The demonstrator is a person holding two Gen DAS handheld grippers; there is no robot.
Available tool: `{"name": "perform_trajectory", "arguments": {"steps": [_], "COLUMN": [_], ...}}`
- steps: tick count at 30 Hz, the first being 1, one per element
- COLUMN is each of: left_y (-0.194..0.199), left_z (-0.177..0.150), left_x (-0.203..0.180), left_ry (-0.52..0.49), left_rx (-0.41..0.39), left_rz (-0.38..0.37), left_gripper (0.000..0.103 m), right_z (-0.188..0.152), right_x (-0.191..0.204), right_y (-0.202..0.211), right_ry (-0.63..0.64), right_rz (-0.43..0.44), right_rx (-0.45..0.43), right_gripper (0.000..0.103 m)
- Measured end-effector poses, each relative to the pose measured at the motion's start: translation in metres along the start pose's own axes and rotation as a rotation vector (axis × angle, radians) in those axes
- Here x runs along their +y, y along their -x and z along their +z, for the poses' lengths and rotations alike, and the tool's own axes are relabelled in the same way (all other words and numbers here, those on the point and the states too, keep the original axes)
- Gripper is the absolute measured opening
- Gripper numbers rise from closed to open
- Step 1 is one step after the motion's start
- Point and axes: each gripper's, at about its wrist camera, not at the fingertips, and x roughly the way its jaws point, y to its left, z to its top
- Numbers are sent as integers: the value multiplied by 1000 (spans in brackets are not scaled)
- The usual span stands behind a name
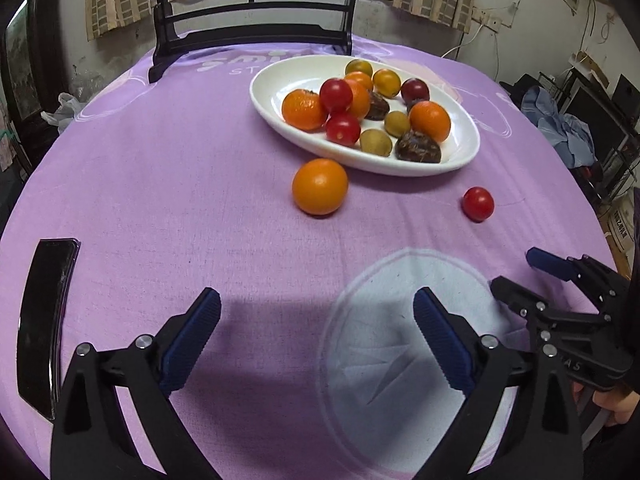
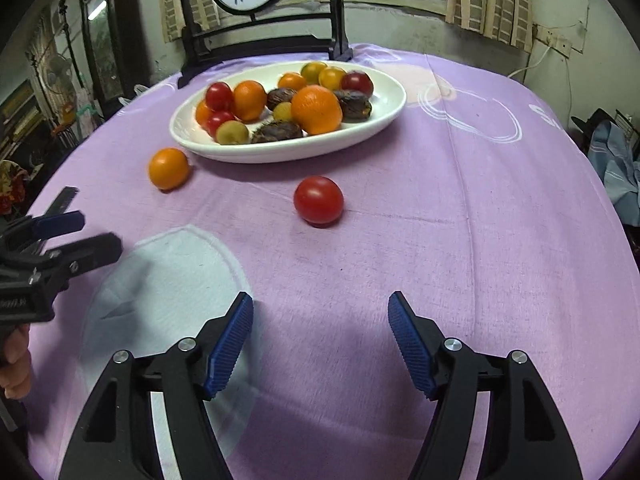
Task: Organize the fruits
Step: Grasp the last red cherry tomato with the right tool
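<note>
Purple cloth | L gripper agape | R gripper agape | phone edge-cropped

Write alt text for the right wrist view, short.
The open right gripper hovers empty over a purple tablecloth, facing a loose red tomato and a loose orange that lie in front of a white oval plate piled with mixed fruit. The left gripper enters at the left edge.

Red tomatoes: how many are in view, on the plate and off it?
3, possibly more hidden. One lies loose on the purple cloth in front of the white plate. Two sit on the plate's left side: one on top of the pile, one lower near the rim.
</note>
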Motion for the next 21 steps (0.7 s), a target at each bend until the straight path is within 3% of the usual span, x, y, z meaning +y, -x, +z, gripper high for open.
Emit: {"name": "perform_trajectory", "arguments": {"steps": [8, 12, 14, 16, 21], "left_y": [-1, 0, 0, -1, -5], "left_z": [4, 5, 4, 3, 1], "left_x": [14, 11, 9, 8, 7], "left_ry": [35, 19, 9, 7, 0], "left_rx": [7, 2, 0, -1, 7], "left_rz": [-2, -5, 1, 4, 11], "left_gripper": [95, 95, 95, 95, 95], "right_z": [40, 52, 53, 52, 41], "right_x": [5, 5, 7, 10, 12], "right_y": [-29, -38, -38, -37, -20], "right_ry": [8, -36, -31, -17, -19], "right_rz": [-47, -56, -57, -59, -20], "right_rx": [22, 4, -11, -16, -45], "right_gripper": [70, 60, 43, 32, 32]}}
